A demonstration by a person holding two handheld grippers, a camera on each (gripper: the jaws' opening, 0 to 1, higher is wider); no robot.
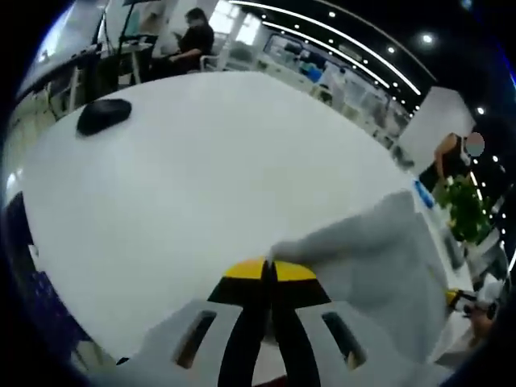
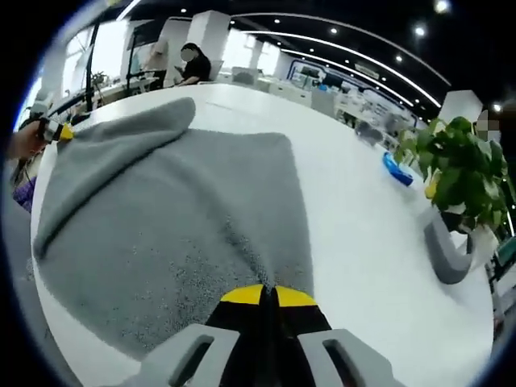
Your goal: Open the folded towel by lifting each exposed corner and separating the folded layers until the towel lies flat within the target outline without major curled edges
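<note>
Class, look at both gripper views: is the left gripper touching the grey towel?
Touching. In the left gripper view, the left gripper has its yellow-tipped jaws closed on a corner of the grey cloth towel, lifted above the white table.

Nubby grey cloth towel (image 2: 177,218), smooth matt white table (image 1: 201,177)

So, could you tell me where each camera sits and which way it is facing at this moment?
Left gripper view: rides the left gripper, looking along its closed yellow-tipped jaws across the white table; they pinch a lifted corner of the grey towel.
Right gripper view: rides the right gripper, jaws closed on the towel's near edge, facing over the spread towel toward a potted plant.
Shared: towel, table; the left gripper appears at the right gripper view's left edge.
</note>
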